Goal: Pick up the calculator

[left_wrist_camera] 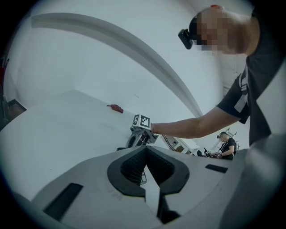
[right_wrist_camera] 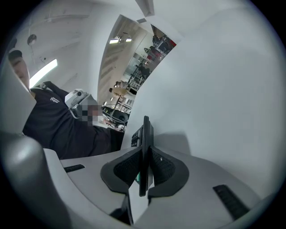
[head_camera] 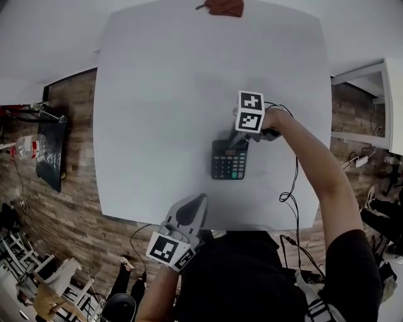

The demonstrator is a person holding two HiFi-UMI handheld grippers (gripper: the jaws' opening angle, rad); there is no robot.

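A black calculator (head_camera: 228, 160) lies near the front right of the white table (head_camera: 157, 94). My right gripper (head_camera: 232, 144) reaches in from the right and is shut on the calculator's far end. In the right gripper view the calculator (right_wrist_camera: 145, 129) runs edge-on between the two pads, with my right gripper (right_wrist_camera: 145, 151) pressing both sides. I cannot tell whether the calculator is off the table. My left gripper (head_camera: 200, 200) hovers at the table's front edge with its tips together and nothing in them. From my left gripper (left_wrist_camera: 145, 150) the right gripper's marker cube (left_wrist_camera: 141, 121) shows ahead.
A small red object (head_camera: 225, 6) lies at the table's far edge. Wooden floor surrounds the table, with a black case (head_camera: 50, 154) and a plastic bottle (head_camera: 28, 146) at the left. Cables (head_camera: 291, 188) hang at the right near white furniture (head_camera: 371, 94).
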